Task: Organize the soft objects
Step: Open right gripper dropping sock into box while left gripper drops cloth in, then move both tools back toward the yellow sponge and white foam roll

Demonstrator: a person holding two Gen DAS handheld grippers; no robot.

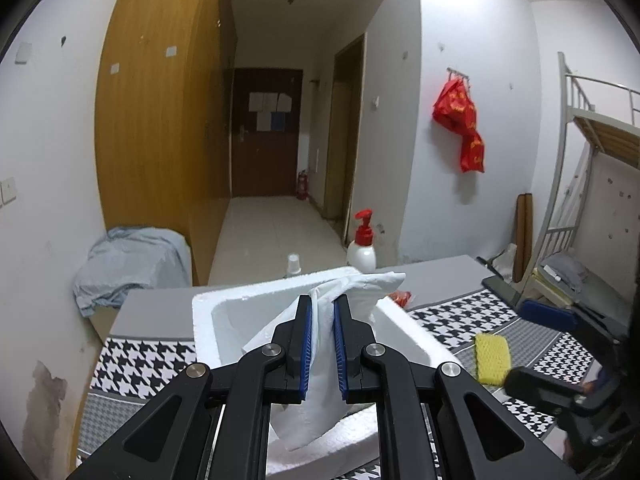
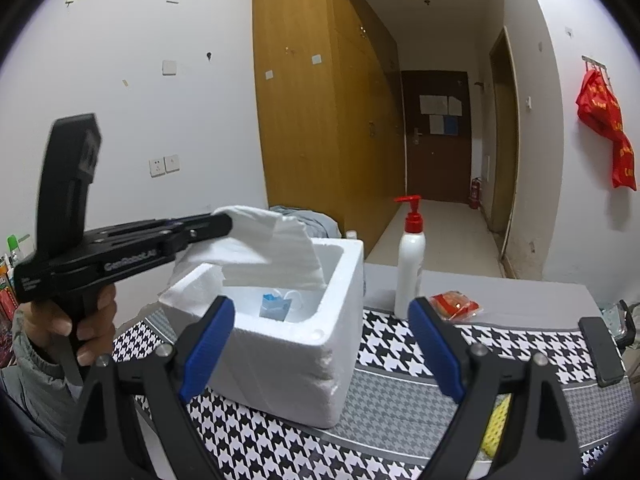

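My left gripper [image 1: 322,318] is shut on a white tissue sheet [image 1: 372,286] and holds it over the open white foam box [image 1: 412,332]. In the right wrist view the left gripper [image 2: 224,224] holds the tissue [image 2: 260,252] above the box's [image 2: 288,364] left rim. A blue and white item [image 2: 276,306] lies inside the box. My right gripper [image 2: 320,316] is open and empty, just in front of the box. A yellow sponge [image 1: 492,358] lies on the houndstooth cloth right of the box; it also shows in the right wrist view [image 2: 496,424].
A white pump bottle with a red top [image 2: 410,268] stands behind the box. A red packet [image 2: 456,304] lies next to it. A small white cup [image 1: 294,264] stands at the table's far edge. The houndstooth cloth [image 2: 420,384] covers the table.
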